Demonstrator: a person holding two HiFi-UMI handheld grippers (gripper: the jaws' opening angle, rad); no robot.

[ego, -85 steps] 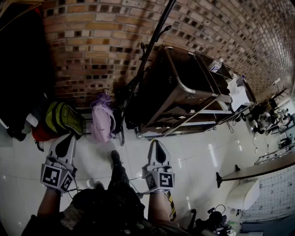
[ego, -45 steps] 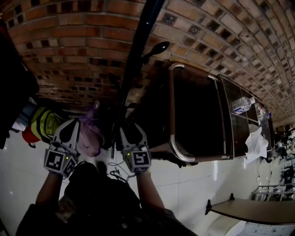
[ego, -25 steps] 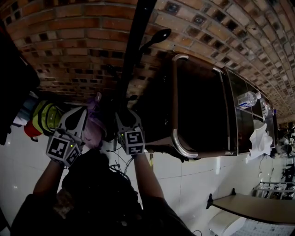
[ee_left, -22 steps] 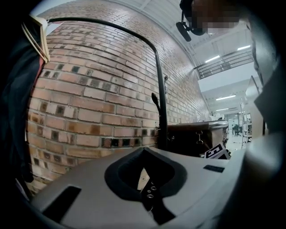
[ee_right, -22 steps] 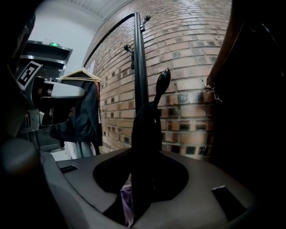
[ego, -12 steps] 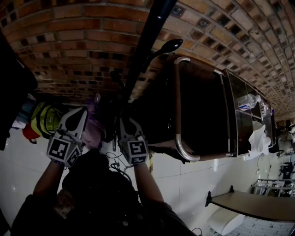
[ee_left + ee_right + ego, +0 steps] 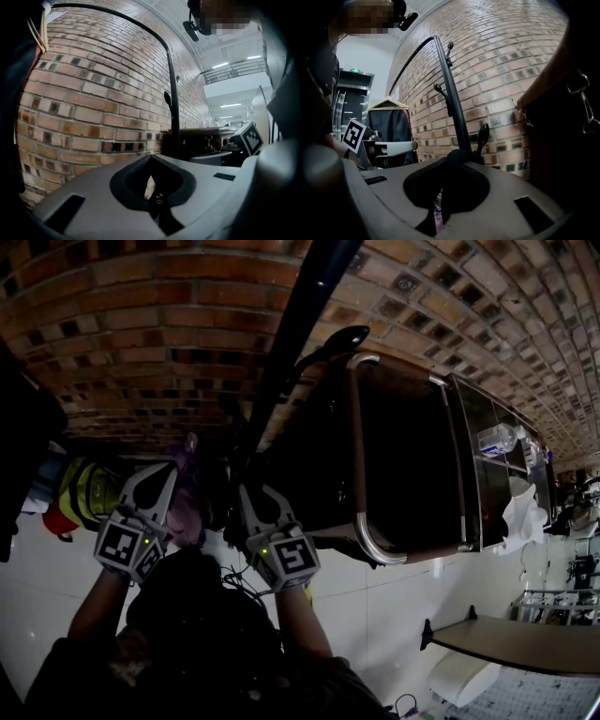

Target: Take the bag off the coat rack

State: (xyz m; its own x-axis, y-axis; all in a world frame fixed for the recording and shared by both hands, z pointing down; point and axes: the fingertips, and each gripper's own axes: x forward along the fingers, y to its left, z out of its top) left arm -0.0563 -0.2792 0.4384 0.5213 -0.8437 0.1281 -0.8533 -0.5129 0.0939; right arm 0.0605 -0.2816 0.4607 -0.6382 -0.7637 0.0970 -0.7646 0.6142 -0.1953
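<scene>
A black coat rack pole (image 7: 291, 343) slants down before the brick wall, with a hook (image 7: 342, 337) on its right side. A lilac bag (image 7: 187, 498) hangs low on it, between my two grippers. My right gripper (image 7: 246, 491) is at the foot of the pole. In the right gripper view (image 7: 457, 164) it is shut on a dark strap (image 7: 461, 157) that rises from its jaws, with a bit of lilac below. My left gripper (image 7: 167, 468) lies against the bag's left side with its jaws together (image 7: 151, 159). Pale fabric shows through their hollow, and I cannot tell whether it is pinched.
A dark cart with a chrome rail (image 7: 356, 474) stands right of the rack, a water bottle (image 7: 492, 439) on its far end. A yellow-green bag (image 7: 89, 488) and a dark hanging garment (image 7: 19, 427) are at the left. The brick wall (image 7: 141, 324) is close ahead, over white floor tiles (image 7: 375, 615).
My right gripper has slid a little down and to the right, toward me. My left gripper has stayed beside the bag.
</scene>
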